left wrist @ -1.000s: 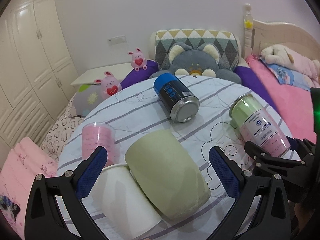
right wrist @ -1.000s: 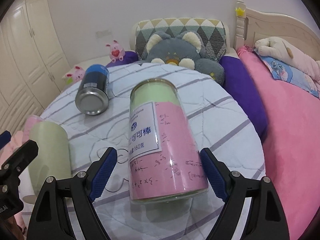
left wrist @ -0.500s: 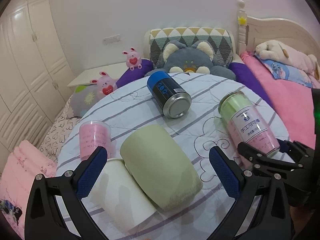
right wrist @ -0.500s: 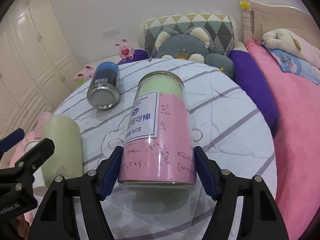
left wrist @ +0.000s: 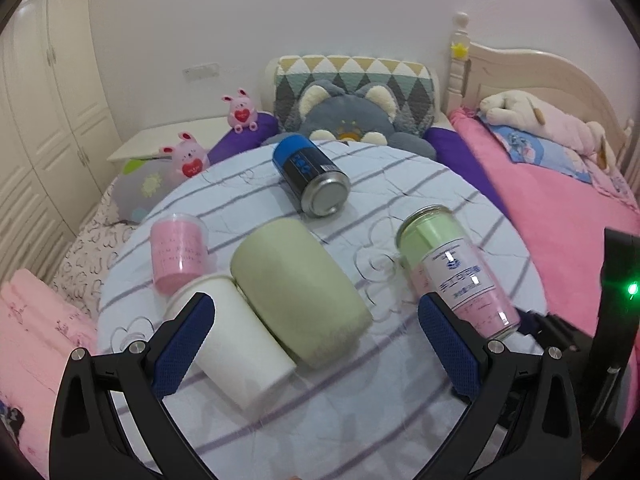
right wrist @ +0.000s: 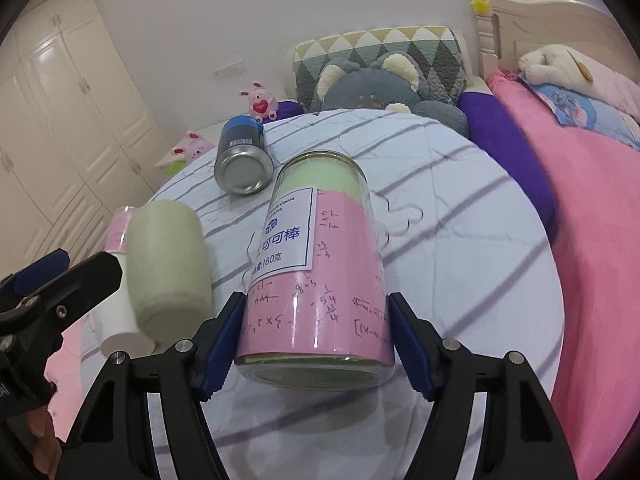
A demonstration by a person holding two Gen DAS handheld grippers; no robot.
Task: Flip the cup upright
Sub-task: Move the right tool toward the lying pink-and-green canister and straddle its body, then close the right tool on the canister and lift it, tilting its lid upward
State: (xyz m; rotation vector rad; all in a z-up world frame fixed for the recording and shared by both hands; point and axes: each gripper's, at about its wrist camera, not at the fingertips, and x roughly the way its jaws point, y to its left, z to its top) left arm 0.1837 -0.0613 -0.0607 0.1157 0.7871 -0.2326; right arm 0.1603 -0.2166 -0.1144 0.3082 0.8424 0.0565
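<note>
Since the clear jar (right wrist: 316, 280) lies sideways, the right gripper (right wrist: 316, 344) clamps its base to tip it up (left gripper (left wrist: 316, 344) gapes empty).

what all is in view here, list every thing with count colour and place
clear jar: 1, pink and green inside, lying between right fingers
green cup: 1, pale green, lying mid table
white cup: 1, white, lying left of green cup
pink cup: 1, pink, far left of table
can: 1, blue and dark, lying at far side
table cloth: 1, white, striped
grey plush: 1, behind table
pink bunnies: 2, behind table, left
left hand-held gripper: 1, black and blue, open
right hand-held gripper: 1, black and blue, shut on jar
</note>
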